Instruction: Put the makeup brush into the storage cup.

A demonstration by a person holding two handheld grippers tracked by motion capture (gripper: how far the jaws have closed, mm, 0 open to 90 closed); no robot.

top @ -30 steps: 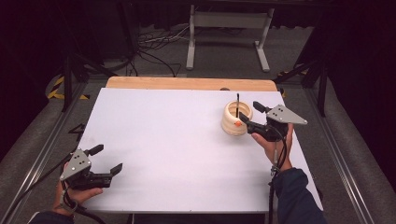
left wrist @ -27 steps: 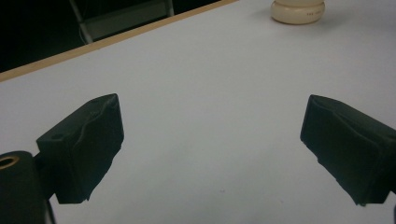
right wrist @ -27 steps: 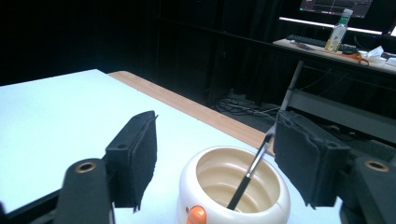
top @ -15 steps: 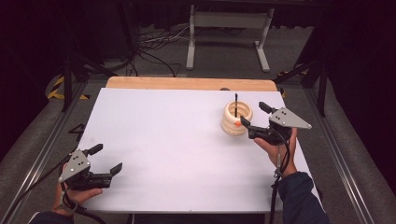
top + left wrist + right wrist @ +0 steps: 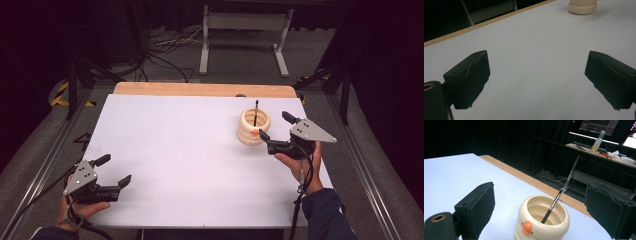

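A cream ribbed cup (image 5: 253,126) with an orange button stands on the white table (image 5: 190,150) at the right. A thin black brush (image 5: 255,113) leans inside it, its handle sticking up. My right gripper (image 5: 276,126) is open just right of the cup, nothing between its jaws. In the right gripper view the cup (image 5: 542,220) and brush (image 5: 555,202) sit between and below the open gripper (image 5: 541,207). My left gripper (image 5: 113,170) rests open at the table's front left corner. In the left gripper view the gripper (image 5: 537,80) spans bare table, with the cup (image 5: 582,6) far off.
A wooden strip (image 5: 200,90) runs along the table's far edge. Behind it stand a metal frame (image 5: 243,30) and cables on the floor. A desk with a bottle (image 5: 598,141) and monitors shows in the right gripper view.
My right gripper has drawn back to the right and slightly toward me, away from the cup. The left gripper has not moved.
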